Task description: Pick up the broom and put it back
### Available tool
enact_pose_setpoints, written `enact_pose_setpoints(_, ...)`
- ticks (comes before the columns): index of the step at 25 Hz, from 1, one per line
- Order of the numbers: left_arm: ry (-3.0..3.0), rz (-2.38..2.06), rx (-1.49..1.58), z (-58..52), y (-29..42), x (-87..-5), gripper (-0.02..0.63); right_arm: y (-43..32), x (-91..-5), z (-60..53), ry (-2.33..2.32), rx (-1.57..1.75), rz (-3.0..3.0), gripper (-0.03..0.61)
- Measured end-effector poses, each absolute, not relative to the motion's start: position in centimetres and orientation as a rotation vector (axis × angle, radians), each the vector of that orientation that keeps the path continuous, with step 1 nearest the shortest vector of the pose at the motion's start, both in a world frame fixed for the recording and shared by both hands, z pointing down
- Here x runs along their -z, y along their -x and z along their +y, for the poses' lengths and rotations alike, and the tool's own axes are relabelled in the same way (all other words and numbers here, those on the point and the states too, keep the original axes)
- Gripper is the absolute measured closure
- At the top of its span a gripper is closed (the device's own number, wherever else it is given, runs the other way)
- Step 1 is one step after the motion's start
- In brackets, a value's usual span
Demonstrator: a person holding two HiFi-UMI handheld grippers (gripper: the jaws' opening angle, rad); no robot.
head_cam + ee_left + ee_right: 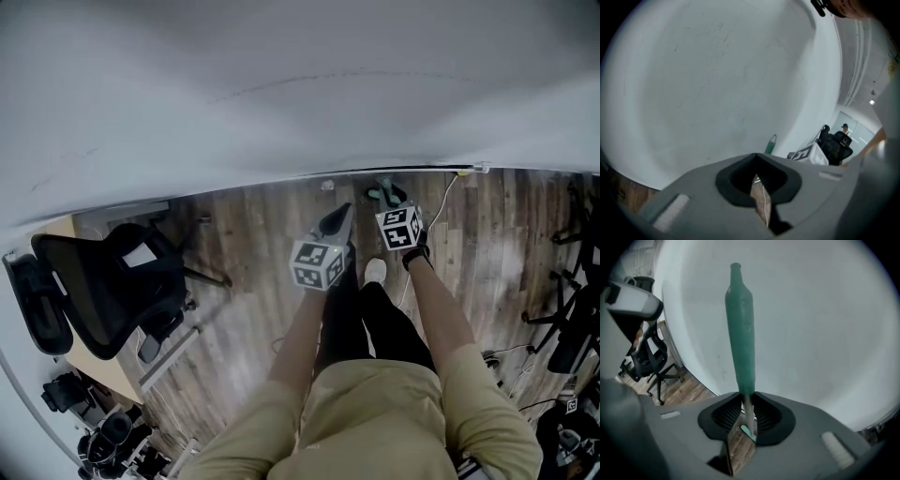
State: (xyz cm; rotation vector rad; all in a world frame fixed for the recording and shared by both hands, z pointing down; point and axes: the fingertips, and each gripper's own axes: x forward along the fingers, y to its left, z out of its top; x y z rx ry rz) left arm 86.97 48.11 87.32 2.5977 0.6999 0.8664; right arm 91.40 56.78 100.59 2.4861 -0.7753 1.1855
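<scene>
The broom [740,333] is green, the floor [487,244] brown wood-grain, the wall [281,75] white.

The plank floor [253,234] runs up to a white wall [281,75]. A black chair [103,291] stands on it at the left. The broom [386,194] and a white cable [441,211] lie by the wall, with black stands [572,309] at the right.

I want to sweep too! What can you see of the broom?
The broom stands handle-up in front of the white wall. Its top is a long green grip, plastic by the look, narrowing to a small knob. Below runs a thin silvery shaft, pinched by the right tongs. I cannot make out its bristles.
</scene>
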Motion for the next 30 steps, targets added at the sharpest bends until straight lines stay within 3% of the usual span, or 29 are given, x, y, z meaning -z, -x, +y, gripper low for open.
enact_pose_setpoints(9, -2.65, 0.733, -0.771, 50.5, -86.2, -78.1, 0.612, -89.1, -86.9, 60.7, -2.994, -1.12, -0.673, 0.495)
enact_pose_setpoints(21, -2.842, 0.593, -0.414, 48.9, -84.5, -59.7, 0.612, -87.2, -60.5, 60.0, -3.074, -0.486, -0.748, 0.498)
enact_pose_setpoints(30, -2.946, 0.561, -0.194, 49.7, -84.3, -47.8, 0.612, -85.6, -47.0, 61.3, -3.143, -0.144, -0.836, 0.503)
